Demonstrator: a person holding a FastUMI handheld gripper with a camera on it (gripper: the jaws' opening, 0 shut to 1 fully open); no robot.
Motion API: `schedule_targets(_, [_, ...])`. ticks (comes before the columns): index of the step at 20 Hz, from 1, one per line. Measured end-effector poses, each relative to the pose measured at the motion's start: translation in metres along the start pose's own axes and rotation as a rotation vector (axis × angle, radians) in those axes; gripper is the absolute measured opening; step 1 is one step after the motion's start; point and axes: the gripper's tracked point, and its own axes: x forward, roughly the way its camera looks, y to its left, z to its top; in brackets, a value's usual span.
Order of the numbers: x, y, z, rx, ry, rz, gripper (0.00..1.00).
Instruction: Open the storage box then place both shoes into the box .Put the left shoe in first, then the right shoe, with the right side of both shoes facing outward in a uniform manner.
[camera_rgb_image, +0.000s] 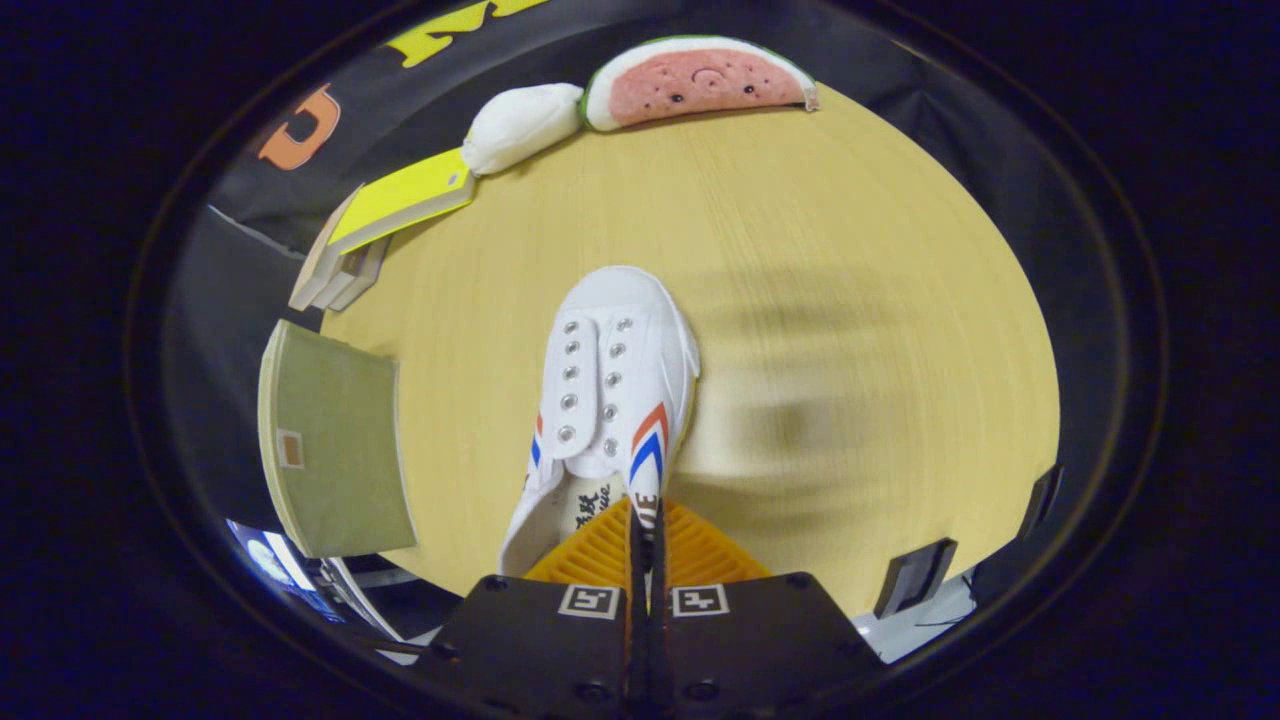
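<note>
A white canvas shoe (610, 390) with red and blue stripes hangs above the wooden table (850, 300), toe pointing away from me. My gripper (646, 525) is shut on the shoe's right side wall near the heel opening, orange fingers (600, 550) pressed together on the fabric. The shoe's shadow blurs on the table to its right. A green flat panel (335, 440), perhaps part of the storage box, lies at the table's left edge.
At the far left of the table lie a yellow book (405, 195) on a stack of pale boards (335, 270). A white plush (520, 125) and a watermelon-slice plush (695, 80) rest at the far edge.
</note>
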Motion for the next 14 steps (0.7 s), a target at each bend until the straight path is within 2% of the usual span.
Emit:
schedule_targets(4, [-0.033, 0.063, -0.021, 0.022, -0.030, 0.091, 0.05])
schedule_targets(10, [-0.100, 0.185, -0.042, -0.017, -0.127, 0.166, 0.05])
schedule_targets(14, [-0.114, 0.267, -0.041, -0.046, -0.193, 0.137, 0.05])
